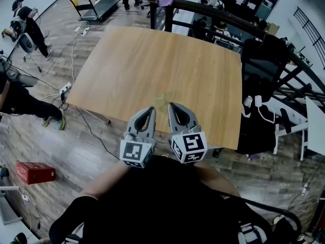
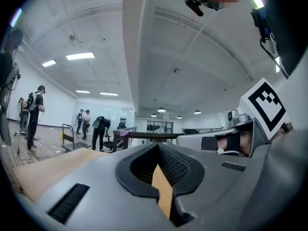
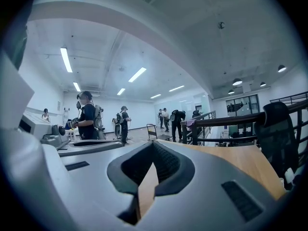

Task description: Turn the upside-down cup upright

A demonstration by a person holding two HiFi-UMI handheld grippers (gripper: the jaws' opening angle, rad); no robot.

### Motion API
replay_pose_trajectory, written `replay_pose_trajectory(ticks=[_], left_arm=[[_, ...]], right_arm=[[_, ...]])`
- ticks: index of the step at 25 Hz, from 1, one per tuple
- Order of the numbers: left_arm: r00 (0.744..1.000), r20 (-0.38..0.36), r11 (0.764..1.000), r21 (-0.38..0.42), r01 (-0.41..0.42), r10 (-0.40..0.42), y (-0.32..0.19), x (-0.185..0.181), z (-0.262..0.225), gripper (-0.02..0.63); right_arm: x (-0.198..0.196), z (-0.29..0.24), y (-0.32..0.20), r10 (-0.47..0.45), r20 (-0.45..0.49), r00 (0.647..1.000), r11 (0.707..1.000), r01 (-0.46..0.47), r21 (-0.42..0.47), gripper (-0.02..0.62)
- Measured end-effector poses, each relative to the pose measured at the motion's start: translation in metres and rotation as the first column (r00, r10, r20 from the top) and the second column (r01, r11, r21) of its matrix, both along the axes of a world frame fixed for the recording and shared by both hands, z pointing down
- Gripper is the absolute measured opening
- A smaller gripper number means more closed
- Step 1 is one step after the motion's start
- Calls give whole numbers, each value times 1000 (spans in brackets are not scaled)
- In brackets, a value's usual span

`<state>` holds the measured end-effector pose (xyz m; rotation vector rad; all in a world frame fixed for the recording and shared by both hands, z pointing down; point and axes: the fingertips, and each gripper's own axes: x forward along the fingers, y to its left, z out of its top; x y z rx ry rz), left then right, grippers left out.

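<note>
A small pale, see-through cup (image 1: 159, 101) stands on the wooden table (image 1: 152, 60) near its front edge; which way up it is I cannot tell. My left gripper (image 1: 151, 110) and right gripper (image 1: 172, 106) hang side by side just on the near side of the cup, pointing level over the table. Both are shut with nothing between the jaws. In the left gripper view the left gripper (image 2: 158, 147) shows closed jaws over a sliver of tabletop, and the right gripper view shows the same for the right gripper (image 3: 153, 144). Neither gripper view shows the cup.
A black office chair (image 1: 264, 65) with a hanging cable stands at the table's right side, and a dark railing (image 1: 213, 9) runs behind it. Several people stand at the left and far back. A red box (image 1: 34, 172) and cables lie on the floor at the left.
</note>
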<state>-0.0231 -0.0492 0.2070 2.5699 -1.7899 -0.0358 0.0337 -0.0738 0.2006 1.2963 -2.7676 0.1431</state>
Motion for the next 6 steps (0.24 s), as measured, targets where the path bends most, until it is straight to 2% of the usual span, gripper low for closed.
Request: replay_pose_trajectory(ticks=[6], left_arm=[[1000,4,1000,-19,15,-15,2,1,3,8]], right_arm=[[-2,3,4,-19,-2,1000,1000,19,-12,12]])
